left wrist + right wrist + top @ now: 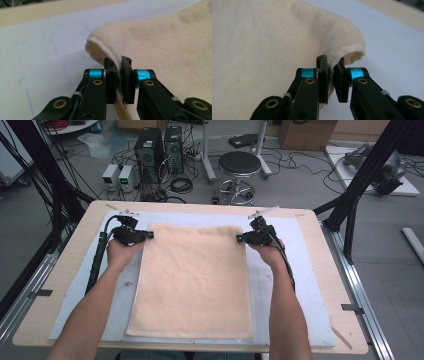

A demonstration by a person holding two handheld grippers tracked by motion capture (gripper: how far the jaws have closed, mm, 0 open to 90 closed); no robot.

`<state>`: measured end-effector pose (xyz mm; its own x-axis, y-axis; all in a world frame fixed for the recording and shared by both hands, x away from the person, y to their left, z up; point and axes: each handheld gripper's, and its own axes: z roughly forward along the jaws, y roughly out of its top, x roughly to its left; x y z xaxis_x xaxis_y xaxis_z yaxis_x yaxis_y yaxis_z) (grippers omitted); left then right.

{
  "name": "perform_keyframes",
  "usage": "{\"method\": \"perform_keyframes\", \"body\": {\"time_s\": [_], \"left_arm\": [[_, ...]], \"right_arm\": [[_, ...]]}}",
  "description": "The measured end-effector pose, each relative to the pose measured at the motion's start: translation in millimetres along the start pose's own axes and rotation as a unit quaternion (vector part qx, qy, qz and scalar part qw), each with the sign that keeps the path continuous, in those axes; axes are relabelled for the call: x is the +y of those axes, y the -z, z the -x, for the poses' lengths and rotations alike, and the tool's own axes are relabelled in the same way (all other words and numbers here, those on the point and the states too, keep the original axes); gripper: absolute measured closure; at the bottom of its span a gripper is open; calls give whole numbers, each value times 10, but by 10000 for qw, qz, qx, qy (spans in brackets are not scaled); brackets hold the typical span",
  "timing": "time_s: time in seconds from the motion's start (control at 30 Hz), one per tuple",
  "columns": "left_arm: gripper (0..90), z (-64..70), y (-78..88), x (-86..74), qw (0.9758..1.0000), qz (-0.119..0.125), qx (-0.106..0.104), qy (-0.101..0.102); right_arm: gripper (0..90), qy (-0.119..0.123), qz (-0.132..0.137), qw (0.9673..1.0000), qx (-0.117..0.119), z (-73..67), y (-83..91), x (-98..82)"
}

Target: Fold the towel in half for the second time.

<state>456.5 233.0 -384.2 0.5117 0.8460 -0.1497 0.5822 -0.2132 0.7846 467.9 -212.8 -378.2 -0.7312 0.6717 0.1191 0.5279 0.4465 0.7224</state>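
High view, towel: the cream towel [192, 280] lies flat on the pale blue mat [300, 285], long side toward the person; its far corners sit at 11 and 1 o'clock.
High view, grip: the left gripper [148, 235] and right gripper [240, 239] each pinch one far corner.
Left gripper view: jaws nearly together, clamped on the towel [160, 45] hem; the corner bulges toward 11 o'clock.
Right gripper view: jaws narrow, towel [262, 42] edge squeezed between them, corner curling toward 1 o'clock.
Advice: raise both corners evenly, keep the far edge taut, then carry it toward 6 o'clock to meet the near edge.
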Motion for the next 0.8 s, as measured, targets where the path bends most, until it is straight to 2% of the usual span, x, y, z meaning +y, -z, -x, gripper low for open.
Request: {"method": "perform_keyframes", "body": {"time_s": [0.07, 0.1, 0.2, 0.3, 0.37, 0.5, 0.67, 0.8], "left_arm": [[838, -12, 58, 54, 9997, 230, -44, 61], [838, -19, 76, 62, 9996, 256, -71, 50], [838, -16, 94, 38, 9997, 205, -111, -16], [838, 16, 112, -6, 9996, 237, -108, -87], [838, 26, 140, -32, 9995, 267, -124, -128], [838, 34, 201, -74, 9991, 360, -216, -110], [838, 77, 289, -121, 9985, 335, -307, -312], [838, 116, 354, -176, 9979, 370, -373, -374]], "right_arm": [[835, -1, 200, 9998, -5, 4, 77, 73], [835, 19, 241, 9997, -20, 6, 108, 96], [835, 55, 263, 9996, 32, -5, 167, 114], [835, 180, 181, 9997, 58, -45, 182, 110], [835, 191, 237, 9995, 103, -71, 199, 96], [835, 217, 273, 9992, 178, -90, 231, 40], [835, 267, 327, 9987, 284, -137, 265, -27], [834, 290, 393, 9979, 419, -174, 312, -97]]}}
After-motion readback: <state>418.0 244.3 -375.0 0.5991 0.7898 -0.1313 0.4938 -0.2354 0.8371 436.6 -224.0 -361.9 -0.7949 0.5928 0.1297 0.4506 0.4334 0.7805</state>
